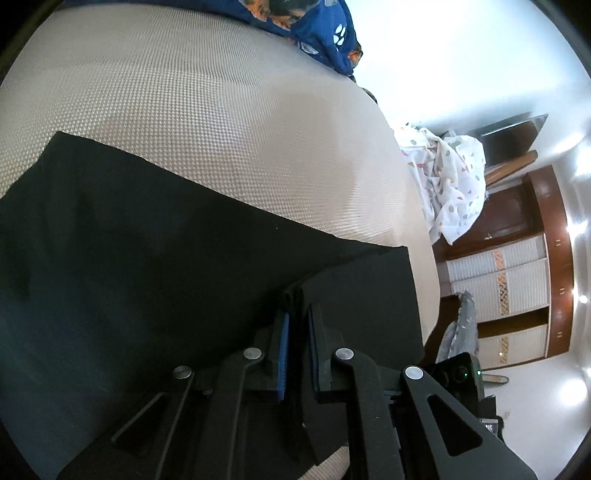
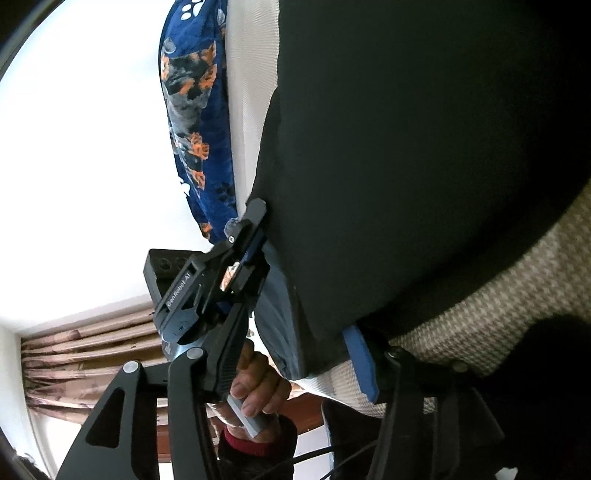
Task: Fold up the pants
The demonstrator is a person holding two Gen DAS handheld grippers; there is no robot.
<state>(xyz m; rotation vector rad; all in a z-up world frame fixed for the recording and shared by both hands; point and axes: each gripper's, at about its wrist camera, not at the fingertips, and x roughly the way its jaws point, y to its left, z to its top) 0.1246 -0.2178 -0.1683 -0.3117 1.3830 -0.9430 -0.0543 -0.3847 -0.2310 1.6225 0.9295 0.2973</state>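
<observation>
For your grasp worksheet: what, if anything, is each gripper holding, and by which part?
Left gripper: shut on the black pants, at a folded edge near a corner. Right gripper: jaws apart, holding nothing.

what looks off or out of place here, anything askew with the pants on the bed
Nothing looks damaged or spilled. The black pants lie fairly flat on the beige bed cover, with the left gripper clamped on one edge. A crumpled blue paw-print blanket sits at the far edge.
</observation>
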